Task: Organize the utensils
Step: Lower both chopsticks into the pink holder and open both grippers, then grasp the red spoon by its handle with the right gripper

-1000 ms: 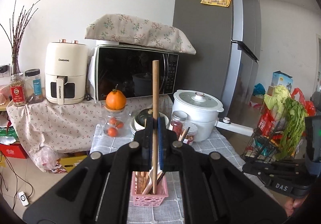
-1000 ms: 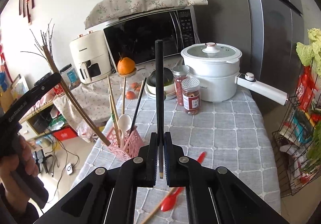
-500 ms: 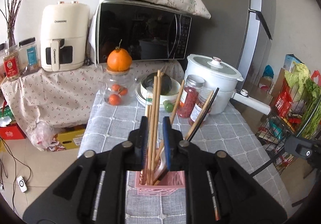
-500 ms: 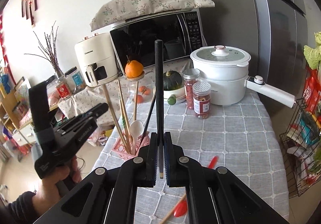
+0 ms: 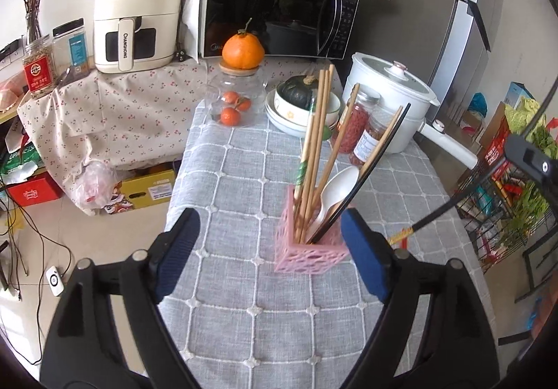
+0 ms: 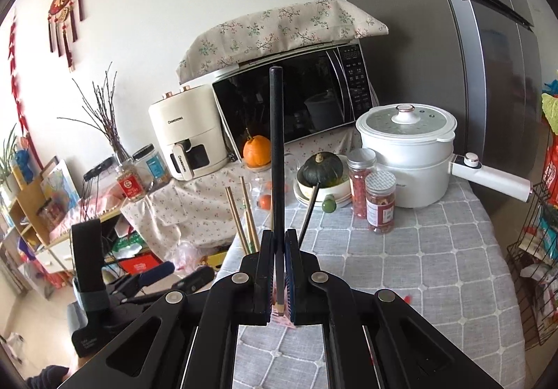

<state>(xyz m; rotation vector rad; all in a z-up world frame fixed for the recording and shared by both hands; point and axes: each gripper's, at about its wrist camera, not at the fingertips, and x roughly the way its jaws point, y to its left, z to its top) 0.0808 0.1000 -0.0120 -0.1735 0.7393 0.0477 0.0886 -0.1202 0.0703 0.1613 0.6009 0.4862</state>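
Two grippers work over a grey checked tablecloth (image 5: 244,159): the left gripper (image 5: 268,249), its jaws just spread wide and gripping nothing, hovers at 6 o'clock of a pink lattice holder (image 5: 307,249) crowded with wooden chopsticks (image 5: 314,152), a white spoon (image 5: 334,187) and a black chopstick (image 5: 369,173). The right gripper (image 6: 278,270) has its jaws pressed together on another black chopstick (image 6: 277,159), held upright (a white cooking pot (image 6: 408,152) stands at 2 o'clock).
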